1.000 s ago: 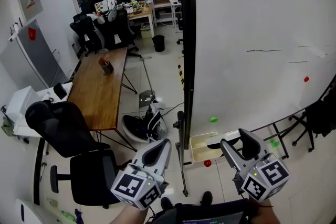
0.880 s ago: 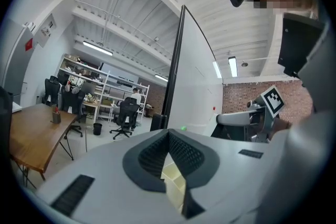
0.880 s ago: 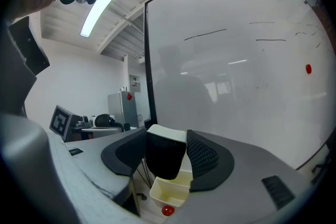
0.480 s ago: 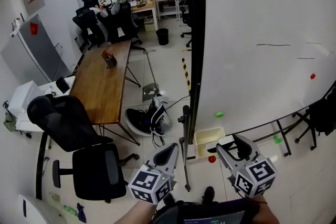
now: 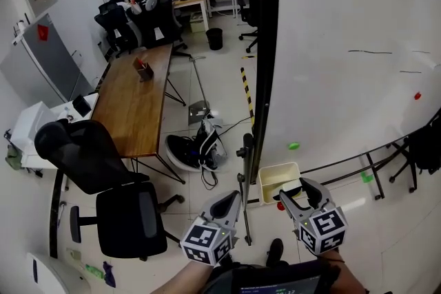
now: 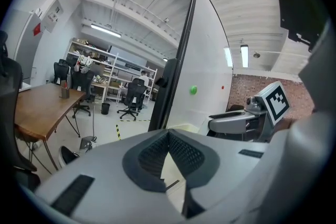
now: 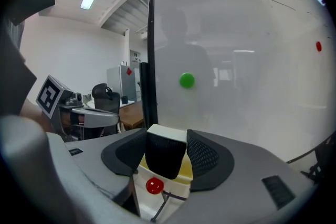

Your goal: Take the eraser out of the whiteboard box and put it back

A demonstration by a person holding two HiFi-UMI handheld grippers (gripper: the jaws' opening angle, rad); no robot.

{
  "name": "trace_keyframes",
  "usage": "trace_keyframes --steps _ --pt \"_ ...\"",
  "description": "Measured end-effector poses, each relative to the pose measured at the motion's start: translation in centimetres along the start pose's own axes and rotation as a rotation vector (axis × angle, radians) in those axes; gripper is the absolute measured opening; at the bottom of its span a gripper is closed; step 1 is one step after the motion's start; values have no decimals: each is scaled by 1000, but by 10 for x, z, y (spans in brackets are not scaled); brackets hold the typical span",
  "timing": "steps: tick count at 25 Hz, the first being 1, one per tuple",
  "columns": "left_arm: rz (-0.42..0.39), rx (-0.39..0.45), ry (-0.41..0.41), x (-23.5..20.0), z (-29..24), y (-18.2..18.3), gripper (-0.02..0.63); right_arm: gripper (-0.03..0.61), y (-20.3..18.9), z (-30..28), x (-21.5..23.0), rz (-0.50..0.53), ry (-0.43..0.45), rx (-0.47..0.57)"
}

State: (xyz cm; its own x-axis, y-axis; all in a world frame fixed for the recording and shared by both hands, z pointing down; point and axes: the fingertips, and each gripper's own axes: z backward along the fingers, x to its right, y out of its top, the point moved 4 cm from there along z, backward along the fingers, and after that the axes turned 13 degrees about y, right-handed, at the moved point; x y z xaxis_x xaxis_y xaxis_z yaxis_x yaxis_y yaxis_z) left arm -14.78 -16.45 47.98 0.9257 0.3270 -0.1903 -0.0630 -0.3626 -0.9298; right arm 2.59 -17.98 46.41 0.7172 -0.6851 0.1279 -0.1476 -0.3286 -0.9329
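Note:
My right gripper (image 7: 167, 150) is shut on the eraser (image 7: 165, 157), a black block with a white top held upright between the pads. Just beyond it sits the cream whiteboard box (image 7: 185, 169), with a red magnet (image 7: 153, 186) on its front. In the head view the right gripper (image 5: 298, 189) hovers at the near edge of the box (image 5: 275, 175), which hangs at the foot of the whiteboard (image 5: 344, 45). My left gripper (image 5: 234, 198) is shut and empty, left of the box beside the board's dark post (image 5: 265, 58). Its jaw tips (image 6: 168, 132) meet.
A green magnet (image 5: 294, 146) sticks to the board above the box. A wooden table (image 5: 134, 107) and black office chairs (image 5: 79, 155) stand to the left. Cables and a round base (image 5: 193, 151) lie on the floor near the post.
Both grippers have sunk lower and now sit closer to the box at the foot of the board. The eraser stays held in the right gripper.

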Motion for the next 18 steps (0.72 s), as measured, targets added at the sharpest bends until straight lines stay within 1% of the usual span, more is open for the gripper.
trace_keyframes --steps 9,12,18 --pt "11 -10 59 -18 -10 -10 31 265 -26 -20 9 -19 -32 -48" --pt "20 -26 59 -18 -12 -14 31 265 -31 -23 7 -8 -45 -59" --pt "5 -32 48 -15 -15 -15 31 265 -39 -28 8 2 -60 -77"
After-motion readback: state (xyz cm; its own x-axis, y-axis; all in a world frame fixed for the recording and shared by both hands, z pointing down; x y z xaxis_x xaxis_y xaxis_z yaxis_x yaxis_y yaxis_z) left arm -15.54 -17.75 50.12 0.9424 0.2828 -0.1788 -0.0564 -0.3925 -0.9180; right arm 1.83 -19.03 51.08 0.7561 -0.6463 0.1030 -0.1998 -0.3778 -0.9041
